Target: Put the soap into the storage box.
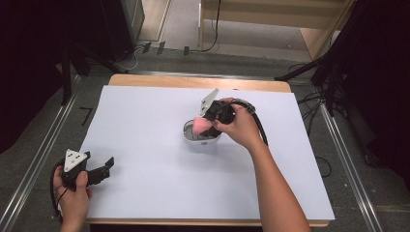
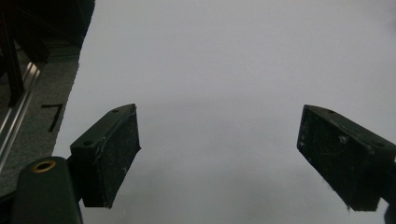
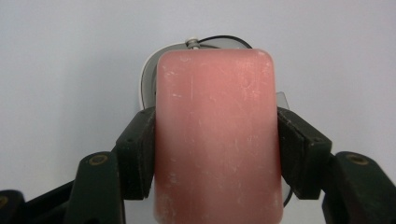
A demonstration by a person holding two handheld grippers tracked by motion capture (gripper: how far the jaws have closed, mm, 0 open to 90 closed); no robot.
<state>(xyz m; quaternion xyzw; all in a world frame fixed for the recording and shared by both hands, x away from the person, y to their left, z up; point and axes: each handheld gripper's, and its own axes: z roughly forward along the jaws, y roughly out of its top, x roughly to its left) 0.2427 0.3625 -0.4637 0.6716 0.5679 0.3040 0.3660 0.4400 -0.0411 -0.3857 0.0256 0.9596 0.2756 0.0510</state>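
Observation:
A pink bar of soap [image 3: 217, 140] is clamped between the jaws of my right gripper [image 3: 215, 149], which is shut on it. In the high view the pink soap [image 1: 199, 126] hangs just over a white oval soap dish [image 1: 200, 137] at the middle of the table, with my right gripper [image 1: 209, 121] above it. The dish's rim [image 3: 149, 74] peeks out behind the soap. My left gripper [image 1: 104, 169] rests near the table's front left corner, jaws wide apart and nothing between them. Its black pads [image 2: 112, 154] frame bare white surface.
A white sheet [image 1: 145, 145] covers the wooden table. Metal rails [image 1: 43, 145] run along the floor on both sides. Cables [image 1: 314, 99] lie on the floor at the right, and dark stands rise at the back corners.

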